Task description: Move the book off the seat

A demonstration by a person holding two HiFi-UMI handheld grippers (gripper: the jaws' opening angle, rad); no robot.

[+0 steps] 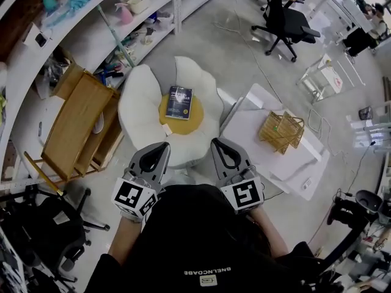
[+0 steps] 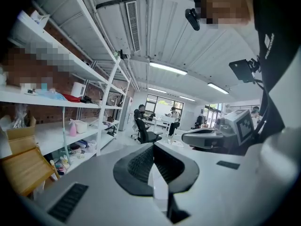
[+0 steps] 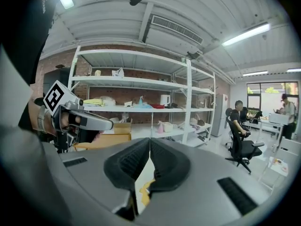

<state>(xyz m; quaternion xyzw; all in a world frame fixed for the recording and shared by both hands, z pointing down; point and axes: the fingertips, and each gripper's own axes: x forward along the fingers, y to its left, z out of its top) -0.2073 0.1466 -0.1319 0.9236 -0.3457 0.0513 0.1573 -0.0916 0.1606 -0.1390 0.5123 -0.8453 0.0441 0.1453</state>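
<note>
Nearest the lens, the person's black top fills the lower part of the head view, and from it two grey handheld grippers reach forward side by side. Left gripper: its ribbed black jaws meet at the tip with nothing between them, as the left gripper view confirms. Right gripper: jaws likewise pressed together and empty; the yellow seen through the slot beneath them appears to be the seat beyond. The dark blue hardback book lies flat on the round yellow centre cushion of the white petal-shaped seat, ahead of both grippers and well apart from them. It falls between their two lines of aim but closer to the left one. Its long axis runs away from the person, roughly parallel to the jaws, so its near short edge faces the grippers. A small pale card rests on the seat just in front of the book, on the left gripper's side; nothing else bars the approach. To the right stands a low white table carrying a woven wicker basket; to the left, a tilted wooden crate leans below white shelving. Either jaw pair would presumably have to open before taking the cover.
</note>
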